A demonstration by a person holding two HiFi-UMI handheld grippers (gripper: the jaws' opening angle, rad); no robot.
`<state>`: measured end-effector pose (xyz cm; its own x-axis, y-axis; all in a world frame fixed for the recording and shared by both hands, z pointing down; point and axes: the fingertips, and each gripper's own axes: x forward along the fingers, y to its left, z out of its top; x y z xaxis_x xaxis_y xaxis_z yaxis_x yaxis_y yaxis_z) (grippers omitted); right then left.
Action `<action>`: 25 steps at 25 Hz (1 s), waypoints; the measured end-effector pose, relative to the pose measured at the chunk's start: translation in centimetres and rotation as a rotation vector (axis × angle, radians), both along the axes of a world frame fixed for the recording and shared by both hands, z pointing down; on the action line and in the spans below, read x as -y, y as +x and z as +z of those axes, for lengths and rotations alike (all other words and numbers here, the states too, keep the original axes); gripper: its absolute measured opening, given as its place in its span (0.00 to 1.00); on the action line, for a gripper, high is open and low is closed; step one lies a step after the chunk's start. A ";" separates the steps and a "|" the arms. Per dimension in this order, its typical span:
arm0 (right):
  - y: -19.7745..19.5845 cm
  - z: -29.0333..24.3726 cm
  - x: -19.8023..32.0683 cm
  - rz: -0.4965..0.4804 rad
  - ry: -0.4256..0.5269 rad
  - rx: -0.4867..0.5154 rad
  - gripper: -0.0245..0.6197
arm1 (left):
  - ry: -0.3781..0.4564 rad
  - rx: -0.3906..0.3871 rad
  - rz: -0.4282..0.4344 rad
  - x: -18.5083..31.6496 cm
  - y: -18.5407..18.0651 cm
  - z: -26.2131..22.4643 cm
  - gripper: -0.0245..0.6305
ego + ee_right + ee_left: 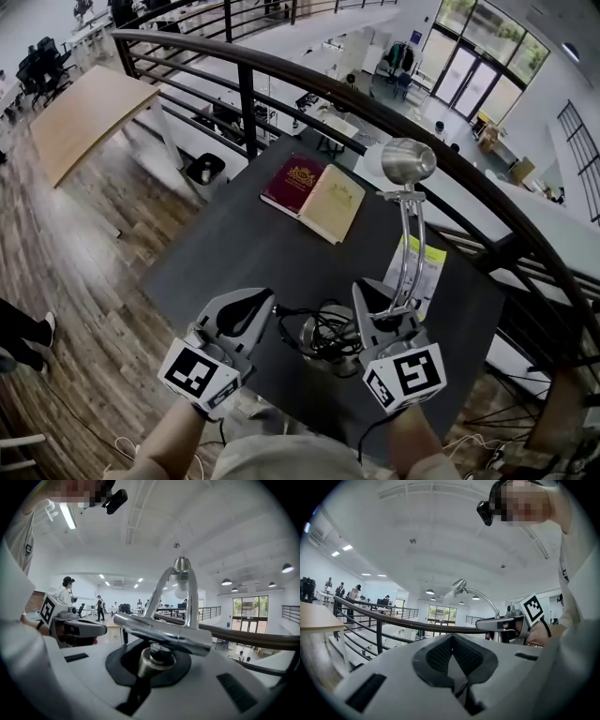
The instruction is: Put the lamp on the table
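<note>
The silver lamp (409,159) stands upright over the right side of the black table (234,244), its round head on a thin curved stem. My right gripper (377,302) is shut on the lamp's lower stem, and in the right gripper view the metal joint (161,658) sits between the jaws. The lamp's round base and coiled black cord (323,336) lie between the two grippers near the table's front edge. My left gripper (261,306) is shut at the left, with the cord running up to its tip. In the left gripper view its pads (440,656) meet.
A maroon book and a cream book (312,197) lie side by side at the table's far middle. A printed leaflet (419,270) lies to the right, behind the stem. A dark curved railing (281,75) runs just beyond the table, above a drop to a lower floor.
</note>
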<state>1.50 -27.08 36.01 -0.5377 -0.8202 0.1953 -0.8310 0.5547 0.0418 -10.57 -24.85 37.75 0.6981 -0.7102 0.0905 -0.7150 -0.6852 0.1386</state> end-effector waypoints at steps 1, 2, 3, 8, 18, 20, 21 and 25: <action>-0.2 0.2 0.8 -0.002 0.005 -0.005 0.04 | 0.000 0.002 -0.005 0.7 0.0 0.3 0.04; -0.4 0.4 1.6 -0.002 0.013 -0.010 0.04 | 0.003 0.007 -0.010 1.5 0.0 0.6 0.04; -0.6 0.6 2.5 -0.002 0.020 -0.014 0.04 | 0.010 0.017 -0.018 2.4 0.0 1.0 0.04; -1.6 2.9 7.2 0.007 0.030 -0.024 0.04 | 0.101 0.089 -0.043 7.2 -0.1 2.7 0.04; -3.6 9.0 16.2 0.040 0.024 -0.021 0.04 | 0.053 0.109 -0.062 15.9 -0.4 10.0 0.04; -4.0 10.6 17.7 0.051 0.023 -0.023 0.04 | 0.039 0.103 -0.063 17.2 -0.7 11.5 0.04; -4.3 11.5 18.4 0.053 0.018 -0.023 0.04 | 0.035 0.108 -0.063 17.8 -0.9 12.2 0.04; -5.1 14.9 20.6 0.061 0.015 -0.024 0.04 | 0.008 0.141 -0.057 19.5 -1.0 15.1 0.04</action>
<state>-3.63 -47.73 50.93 -0.4815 -0.8544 0.1952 -0.8621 0.5018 0.0700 -11.61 -44.31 52.82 0.6375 -0.7494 0.1788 -0.7648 -0.6436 0.0289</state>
